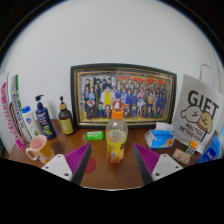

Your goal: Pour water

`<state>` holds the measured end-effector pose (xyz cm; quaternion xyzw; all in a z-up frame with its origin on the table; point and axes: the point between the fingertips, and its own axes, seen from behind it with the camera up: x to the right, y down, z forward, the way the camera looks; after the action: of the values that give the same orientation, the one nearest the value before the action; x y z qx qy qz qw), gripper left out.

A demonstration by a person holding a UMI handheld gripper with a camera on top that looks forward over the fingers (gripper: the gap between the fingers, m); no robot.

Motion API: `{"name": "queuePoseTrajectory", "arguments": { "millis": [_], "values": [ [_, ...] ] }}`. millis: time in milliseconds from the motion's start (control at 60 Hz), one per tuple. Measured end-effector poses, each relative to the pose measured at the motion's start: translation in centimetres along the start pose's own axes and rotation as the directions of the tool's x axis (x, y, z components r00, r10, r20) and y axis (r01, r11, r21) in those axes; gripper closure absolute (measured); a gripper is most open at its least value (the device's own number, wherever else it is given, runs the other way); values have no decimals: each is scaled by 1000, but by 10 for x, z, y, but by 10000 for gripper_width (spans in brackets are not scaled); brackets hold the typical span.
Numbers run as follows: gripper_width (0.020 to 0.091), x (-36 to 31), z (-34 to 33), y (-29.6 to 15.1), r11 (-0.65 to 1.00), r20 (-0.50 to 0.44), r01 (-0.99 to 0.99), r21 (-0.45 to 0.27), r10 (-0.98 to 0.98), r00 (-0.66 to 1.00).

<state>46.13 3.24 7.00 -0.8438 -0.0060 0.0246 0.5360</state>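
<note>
Nearest the lens, the tongs (112,163) stand spread, their two magenta pads (79,160) angled apart with clear air between them and nothing pinched. Just ahead of that gap, centred on it, stands the clear plastic bottle of orange liquid with a red cap (117,137); it rests upright on its own base, apart from both pads, which suggests the tongs are lined up for a grasp that has not yet been made.

Everything else can be placed from that bottle. Under it runs the brown wooden counter (110,176), backed by a pale wall. Behind the bottle, leaning against the wall, is the large black-framed group photograph (122,95), propped as decoration and out of the working space. To the bottle's right a white paper bag printed "GIFT" (197,112) stands near the wall, and between bag and bottle lies a small blue and white packet (159,138). To the bottle's left, toiletry containers crowd along the wall: a pale upright tube (16,122), a dark blue pump bottle (44,118) and a small brown bottle (65,120). A pink mug (39,150) sits in front of them, left of the bottle and near the left pad; as the only open vessel in sight, it is probably the target for pouring. A small green block (95,135) lies just left of the bottle.

My judgement is that the task is at its beginning: the bottle is capped, full and ungripped.
</note>
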Motion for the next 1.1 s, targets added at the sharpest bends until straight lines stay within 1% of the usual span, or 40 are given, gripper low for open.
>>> {"name": "queuePoseTrajectory", "arguments": {
  "millis": [167,233,267,317,333,383,400,433,450,483,500,533,567,583,667,733,883,950,1017,1100],
  "values": [
    [259,16,78,11,1000,20,-14,-5,14,1000],
    [281,16,100,15,1000,37,-18,9,18,999],
    [303,16,108,19,1000,40,-17,7,17,999],
    [381,15,119,23,1000,48,-18,5,17,999],
    [395,14,122,24,1000,53,-17,7,16,998],
    [555,12,128,25,1000,58,-9,19,8,998],
    [623,11,130,24,1000,70,-9,30,6,998],
    [670,10,130,22,999,70,-8,45,5,998],
    [671,10,130,21,999,64,-5,48,2,998],
    [729,10,130,21,999,61,-2,54,-2,998],
    [727,10,130,21,999,57,-3,52,0,998],
    [786,10,130,21,999,51,-7,48,5,999],
    [789,12,129,21,999,43,-6,48,4,999],
    [828,13,129,21,999,36,0,47,-1,999],
    [831,16,126,18,998,1,55,42,-55,998],
    [831,17,117,8,994,-34,93,49,-92,995],
    [828,7,90,-37,943,-138,324,78,-311,940],
    [829,-4,75,-60,881,-193,467,79,-446,874],
    [829,-22,62,-79,785,-253,617,58,-586,770],
    [831,-49,49,-96,621,-311,783,17,-741,595]
  ]
}}
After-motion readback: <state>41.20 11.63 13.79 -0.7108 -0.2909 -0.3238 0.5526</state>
